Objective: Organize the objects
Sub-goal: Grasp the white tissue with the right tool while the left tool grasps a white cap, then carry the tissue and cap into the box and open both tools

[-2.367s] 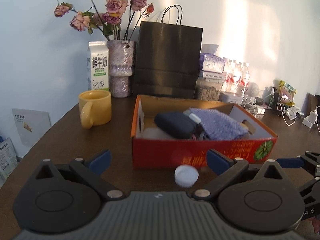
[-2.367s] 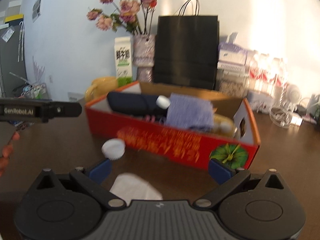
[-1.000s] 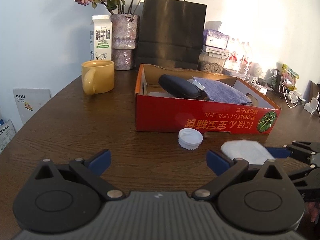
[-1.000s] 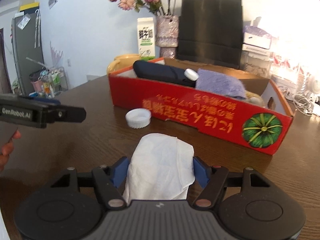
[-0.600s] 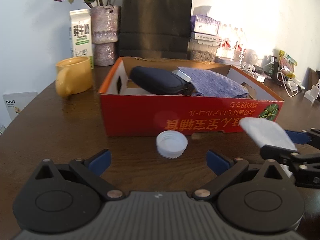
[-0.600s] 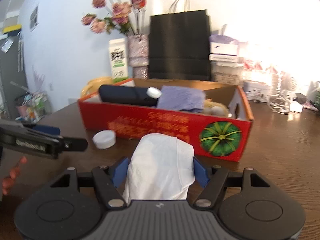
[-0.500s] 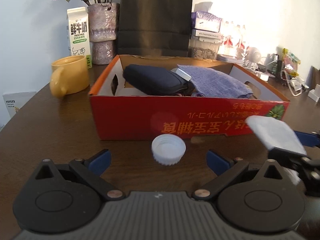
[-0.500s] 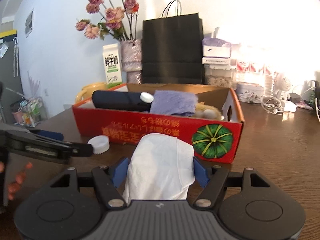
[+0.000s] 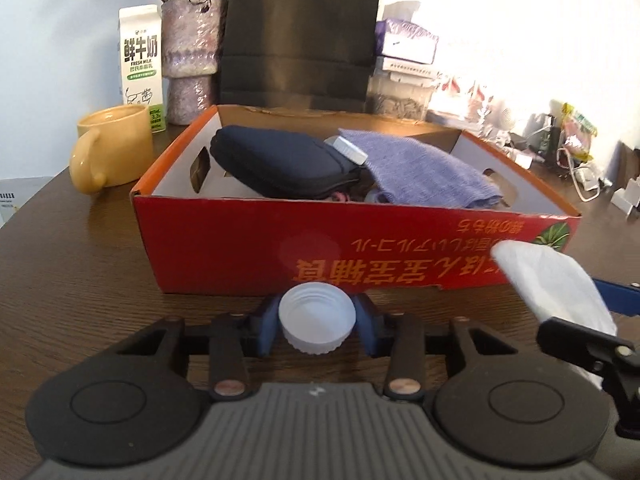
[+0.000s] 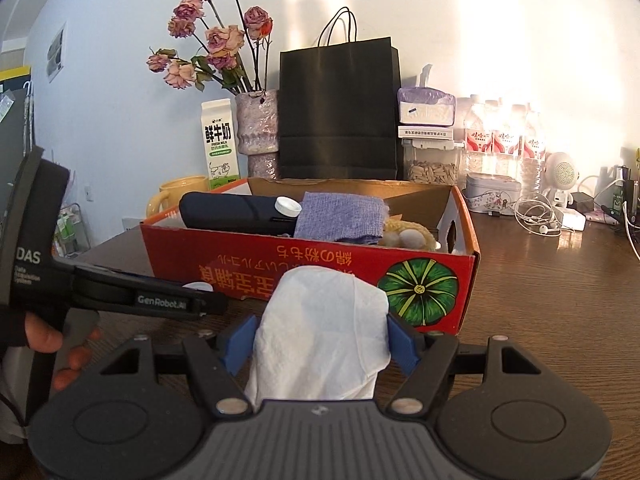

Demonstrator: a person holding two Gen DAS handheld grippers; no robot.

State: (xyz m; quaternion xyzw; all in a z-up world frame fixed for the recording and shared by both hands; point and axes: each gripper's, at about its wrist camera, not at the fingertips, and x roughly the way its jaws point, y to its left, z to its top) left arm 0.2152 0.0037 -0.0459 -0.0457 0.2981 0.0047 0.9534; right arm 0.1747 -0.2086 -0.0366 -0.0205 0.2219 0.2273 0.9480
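My left claw is closing on the white bottle cap; the cap sits open side up on the dark wooden counter, just in front of the red cardboard box, and both blue pads are already against its ribbed rim. My right claw holds a crumpled white tissue between its pads, jaws at a middling spread, with the tissue standing up past the fingertips in front of the box's pumpkin picture. From the left wrist view that tissue shows at the right, near the box's front right corner.

Inside the box lie a dark blue pouch, a small white-capped item and a folded purple cloth; from the right wrist view something pale and fuzzy rests toward the box's right end. Behind the box, along the counter's far edge, stand a yellow mug, a milk carton, a vase of dried roses and a black paper bag. A person's hand grips the left claw's handle at the left of the right wrist view.
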